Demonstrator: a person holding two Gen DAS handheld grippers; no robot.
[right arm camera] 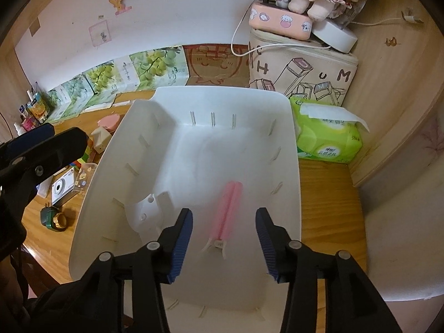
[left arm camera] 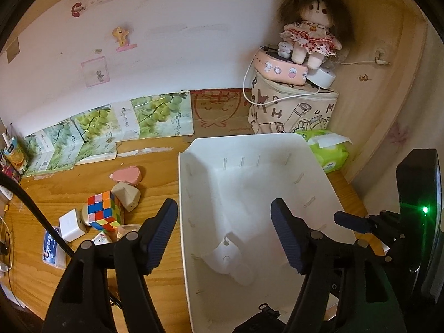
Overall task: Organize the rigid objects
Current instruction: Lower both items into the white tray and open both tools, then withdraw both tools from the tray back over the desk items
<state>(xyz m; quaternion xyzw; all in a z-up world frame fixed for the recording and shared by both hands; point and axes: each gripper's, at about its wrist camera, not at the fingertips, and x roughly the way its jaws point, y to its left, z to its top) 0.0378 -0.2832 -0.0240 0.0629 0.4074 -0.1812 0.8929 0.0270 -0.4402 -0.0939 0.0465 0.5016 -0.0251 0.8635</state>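
A white plastic bin (left arm camera: 244, 140) stands on the wooden desk. My left gripper (left arm camera: 223, 208) hangs open over its left wall, with nothing between the pads. A white blurred object (left arm camera: 230, 258) lies on the bin floor below it. In the right wrist view my right gripper (right arm camera: 224, 216) is open above the bin (right arm camera: 222, 90). A blurred pink clip (right arm camera: 229, 211) is below and between its fingers, untouched by the pads. Left of the bin lie a colour cube (left arm camera: 104, 211), a beige piece (left arm camera: 127, 195), a pink piece (left arm camera: 127, 174) and a white plug block (left arm camera: 72, 224).
A green wipes pack (right arm camera: 327, 136) and a printed bag (right arm camera: 305, 75) stacked with a pink case and a doll stand behind the bin on the right. A small white camera (right arm camera: 63, 188) and green and gold rings (right arm camera: 54, 217) lie left of the bin. Flattened cartons line the wall.
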